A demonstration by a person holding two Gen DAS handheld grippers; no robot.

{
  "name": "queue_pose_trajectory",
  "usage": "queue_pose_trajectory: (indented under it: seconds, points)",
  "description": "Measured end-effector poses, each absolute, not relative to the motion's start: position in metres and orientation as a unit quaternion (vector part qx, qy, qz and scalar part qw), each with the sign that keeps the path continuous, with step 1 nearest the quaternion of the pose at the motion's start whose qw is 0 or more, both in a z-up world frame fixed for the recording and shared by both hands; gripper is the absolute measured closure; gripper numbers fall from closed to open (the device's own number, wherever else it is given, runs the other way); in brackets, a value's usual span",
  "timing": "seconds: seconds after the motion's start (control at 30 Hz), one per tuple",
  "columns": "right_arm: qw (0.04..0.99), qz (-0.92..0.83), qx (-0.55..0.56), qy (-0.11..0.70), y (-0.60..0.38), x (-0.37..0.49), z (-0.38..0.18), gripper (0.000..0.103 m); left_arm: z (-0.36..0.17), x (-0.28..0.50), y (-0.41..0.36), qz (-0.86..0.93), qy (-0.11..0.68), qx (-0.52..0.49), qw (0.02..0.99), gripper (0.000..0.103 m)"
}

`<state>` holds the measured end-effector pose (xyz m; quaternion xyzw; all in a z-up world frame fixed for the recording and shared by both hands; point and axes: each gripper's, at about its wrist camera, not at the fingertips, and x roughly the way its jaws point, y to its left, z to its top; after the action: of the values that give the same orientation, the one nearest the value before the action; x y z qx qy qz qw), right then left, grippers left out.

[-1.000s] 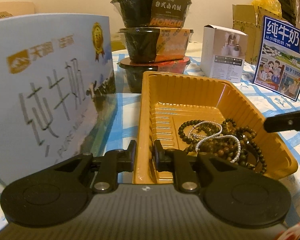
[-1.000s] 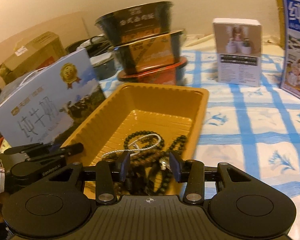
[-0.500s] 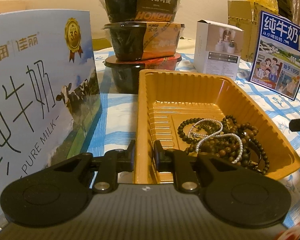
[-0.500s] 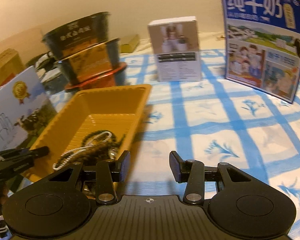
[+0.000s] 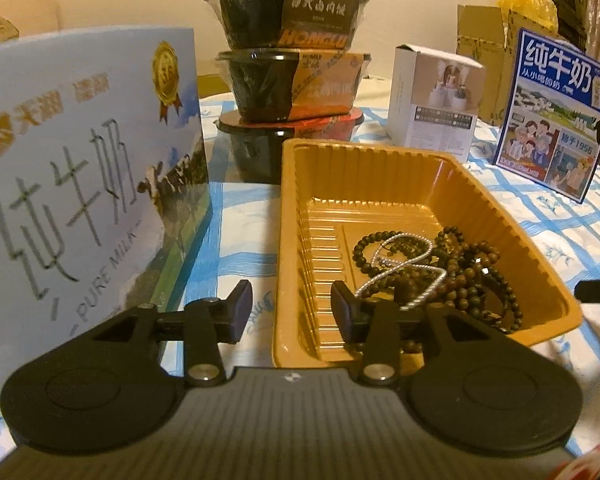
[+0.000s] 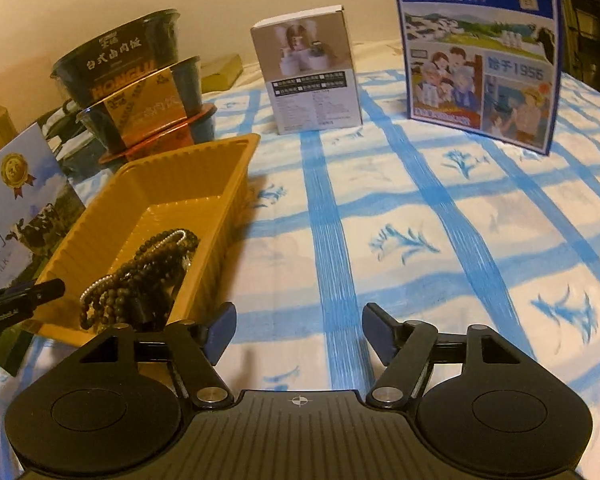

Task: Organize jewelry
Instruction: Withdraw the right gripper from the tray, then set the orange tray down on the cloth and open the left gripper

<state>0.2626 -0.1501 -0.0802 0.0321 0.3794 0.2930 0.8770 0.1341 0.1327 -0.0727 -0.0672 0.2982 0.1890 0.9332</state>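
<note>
While unheld, beads (image 6: 140, 276) left of right hand-held gripper (image 6: 298, 330)

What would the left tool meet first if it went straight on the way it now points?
Most likely the near left wall of the yellow tray, which lies between the open fingers of the left tool; beyond stand the stacked bowls. Depth is uncertain.
</note>
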Motion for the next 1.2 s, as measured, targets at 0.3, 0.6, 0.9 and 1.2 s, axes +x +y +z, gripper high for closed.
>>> queue_pose_trajectory:
  seconds: [0.3, 0.6, 0.9, 1.2]
  points:
    - [0.886, 0.274, 0.027, 0.373, -0.154, 0.229, -0.068, 0.031, -0.034, 0.099, 0.105, 0.173, 0.273, -0.056, 0.945, 0.038]
    - [0.907, 0.253, 0.020, 0.337, -0.164, 0.167, -0.032, 0.031, 0.000, 0.063, 0.050, 0.140, 0.268, -0.014, 0.953, 0.011]
    - [0.914, 0.242, 0.025, 0.324, -0.189, 0.108, -0.003, 0.031, 0.017, 0.019, 0.023, 0.108, 0.271, -0.033, 0.956, 0.007]
    - [0.910, 0.243, 0.013, 0.336, -0.203, 0.057, 0.009, 0.031, 0.028, -0.013, 0.007, 0.075, 0.301, -0.041, 0.950, 0.007]
